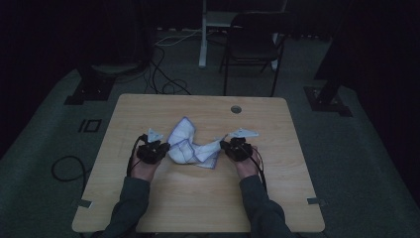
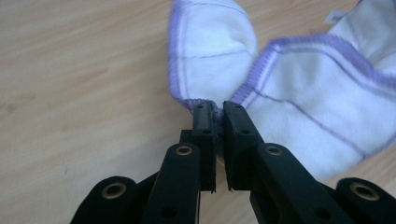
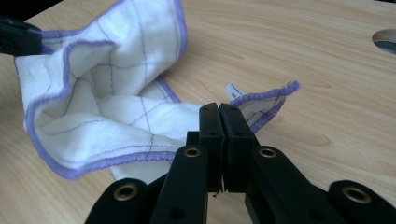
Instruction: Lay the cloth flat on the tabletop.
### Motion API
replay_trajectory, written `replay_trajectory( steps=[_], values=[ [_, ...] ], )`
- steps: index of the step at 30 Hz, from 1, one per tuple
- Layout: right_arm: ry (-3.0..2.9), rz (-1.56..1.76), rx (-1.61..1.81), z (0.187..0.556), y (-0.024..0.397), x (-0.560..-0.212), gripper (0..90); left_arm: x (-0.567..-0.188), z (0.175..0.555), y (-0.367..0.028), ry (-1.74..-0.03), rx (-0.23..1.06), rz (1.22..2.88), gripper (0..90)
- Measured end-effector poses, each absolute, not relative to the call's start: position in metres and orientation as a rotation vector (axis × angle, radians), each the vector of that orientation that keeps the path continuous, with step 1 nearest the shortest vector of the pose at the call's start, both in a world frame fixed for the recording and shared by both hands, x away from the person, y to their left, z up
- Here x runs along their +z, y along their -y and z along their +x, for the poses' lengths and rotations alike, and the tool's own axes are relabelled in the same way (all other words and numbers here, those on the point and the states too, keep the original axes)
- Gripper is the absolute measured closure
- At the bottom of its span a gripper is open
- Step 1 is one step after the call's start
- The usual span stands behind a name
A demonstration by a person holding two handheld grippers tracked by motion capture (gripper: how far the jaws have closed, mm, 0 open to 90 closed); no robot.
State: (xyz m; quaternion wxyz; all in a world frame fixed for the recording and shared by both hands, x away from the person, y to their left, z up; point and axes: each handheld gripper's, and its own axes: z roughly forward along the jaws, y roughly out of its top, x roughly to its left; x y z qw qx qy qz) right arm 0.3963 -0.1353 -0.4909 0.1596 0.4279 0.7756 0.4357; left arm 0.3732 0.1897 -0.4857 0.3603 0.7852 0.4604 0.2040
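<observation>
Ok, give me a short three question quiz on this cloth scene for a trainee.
1. True or false: the left gripper is shut on the cloth's purple hem.
2. What does the right gripper pinch? A) a cable B) the cloth's edge near its small tag C) nothing
3. What does the cloth lie on?

Key
1. True: its jaws meet on the hem.
2. B.
3. The wooden table, bunched between the two grippers.

High view dim; gripper views bright, soft
</observation>
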Motion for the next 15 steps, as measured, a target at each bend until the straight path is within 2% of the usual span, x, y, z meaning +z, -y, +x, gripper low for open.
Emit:
replay_trajectory(
  steps=[15],
  values=[
    [-2.257, 1.184, 1.259, 0.368, 0.132, -0.498, 89.3, -0.515, 0.333, -0.212, -1.260, 0.469, 2.026, 83.9]
  ],
)
